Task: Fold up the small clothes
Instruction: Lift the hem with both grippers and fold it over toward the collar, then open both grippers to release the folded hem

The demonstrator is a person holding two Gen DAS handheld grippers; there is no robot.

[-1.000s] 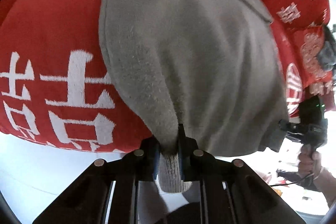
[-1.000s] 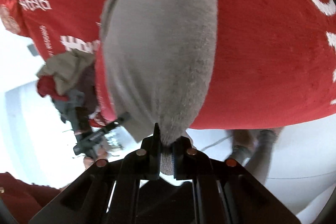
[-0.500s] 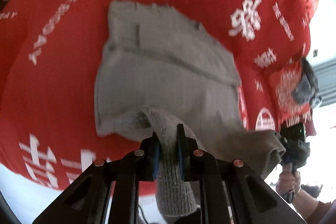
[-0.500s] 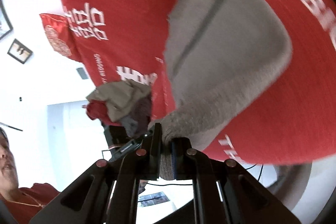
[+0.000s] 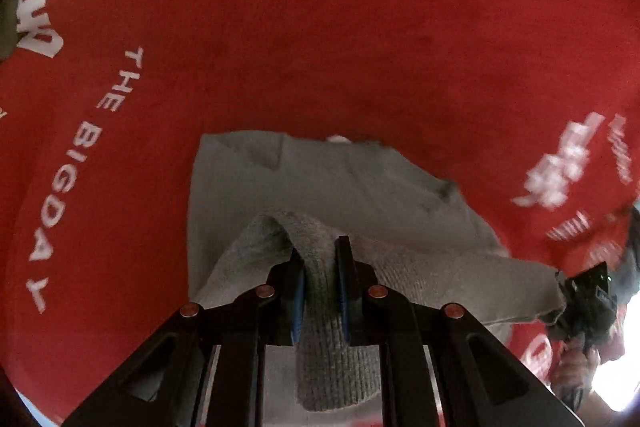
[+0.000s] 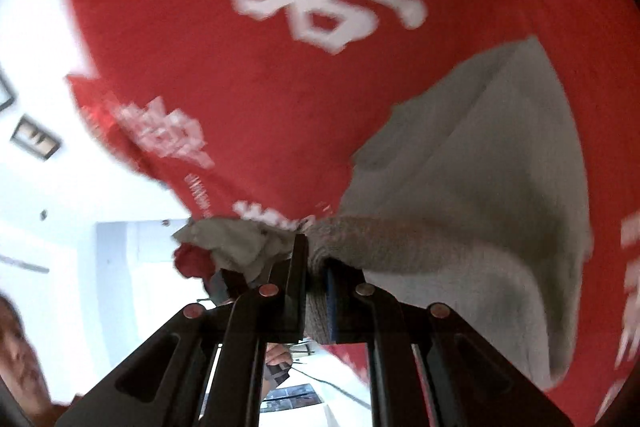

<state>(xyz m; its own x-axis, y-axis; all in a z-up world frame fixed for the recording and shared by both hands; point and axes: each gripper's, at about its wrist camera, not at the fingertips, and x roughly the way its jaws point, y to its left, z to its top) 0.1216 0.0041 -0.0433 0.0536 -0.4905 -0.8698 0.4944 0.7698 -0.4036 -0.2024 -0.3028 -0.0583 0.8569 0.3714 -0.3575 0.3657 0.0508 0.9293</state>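
Left wrist view has us looking down on the grey knit garment [image 5: 332, 187], which lies partly flat on the red cloth [image 5: 320, 27] printed with white lettering that covers the counter. Our left gripper [image 5: 320, 267] has its fingers clamped on one end of the ribbed hem, and the right gripper [image 6: 316, 267] is clamped on the other end, so the near edge hangs lifted between our two hands while the far part rests on the cloth. We judge the fold to be under way but not laid: the raised edge has yet to come down on the flat part. A heap of other clothes [image 6: 232, 243] waits at the cloth's far edge, so more folding is left.
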